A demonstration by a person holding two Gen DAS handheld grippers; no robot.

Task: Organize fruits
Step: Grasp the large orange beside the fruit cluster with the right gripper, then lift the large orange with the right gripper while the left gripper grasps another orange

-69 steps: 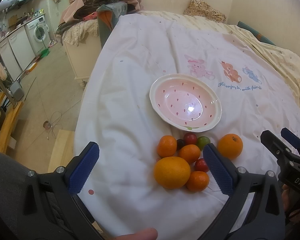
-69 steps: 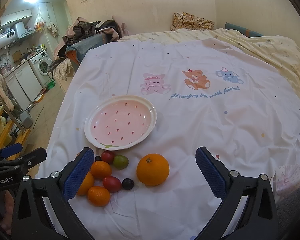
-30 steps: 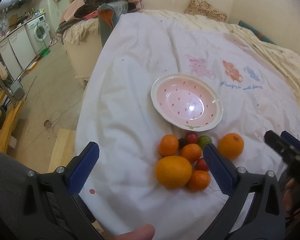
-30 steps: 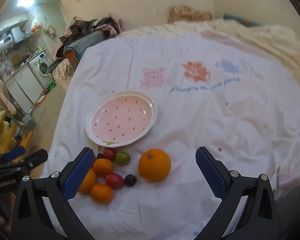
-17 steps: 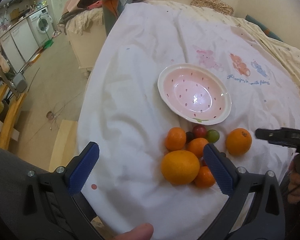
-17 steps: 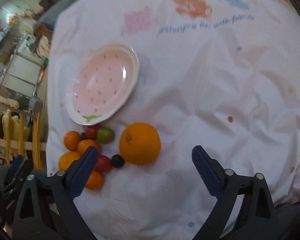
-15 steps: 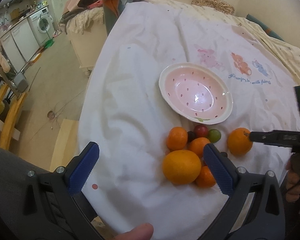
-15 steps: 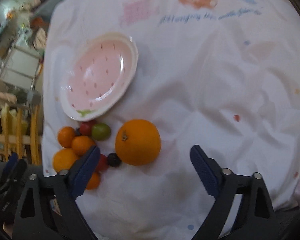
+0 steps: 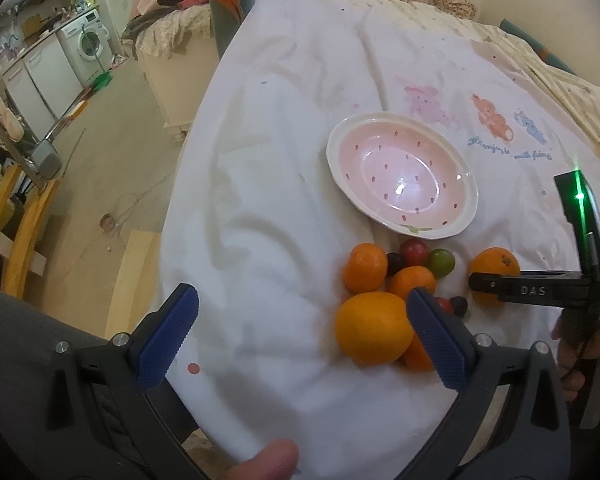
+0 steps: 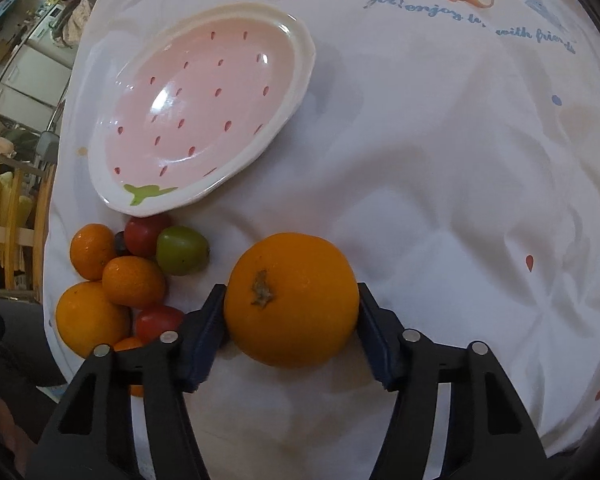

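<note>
The right gripper [image 10: 291, 330] has dropped down over the lone orange [image 10: 291, 304] since a second ago, and its fingers are closing with that orange between them, both blue pads already against its sides. Biggest thing in shot: the bed [image 9: 284, 128] under its white sheet, printed with cartoon animals and blue script, partly readable as "enjoy" and "with friends". Next, the pink strawberry plate [image 10: 305, 46], empty, sitting at 10 o'clock from the held orange. At 9 o'clock of that orange, the fruit cluster [image 10: 136, 276]: oranges, red and green tomatoes, a dark grape, all on the sheet just below the plate's rim. The left gripper [image 9: 300, 340] hovers, fingers wide apart, gripping nothing. Smallest: "DAS" lettered on the right gripper's arm in the left wrist view.
</note>
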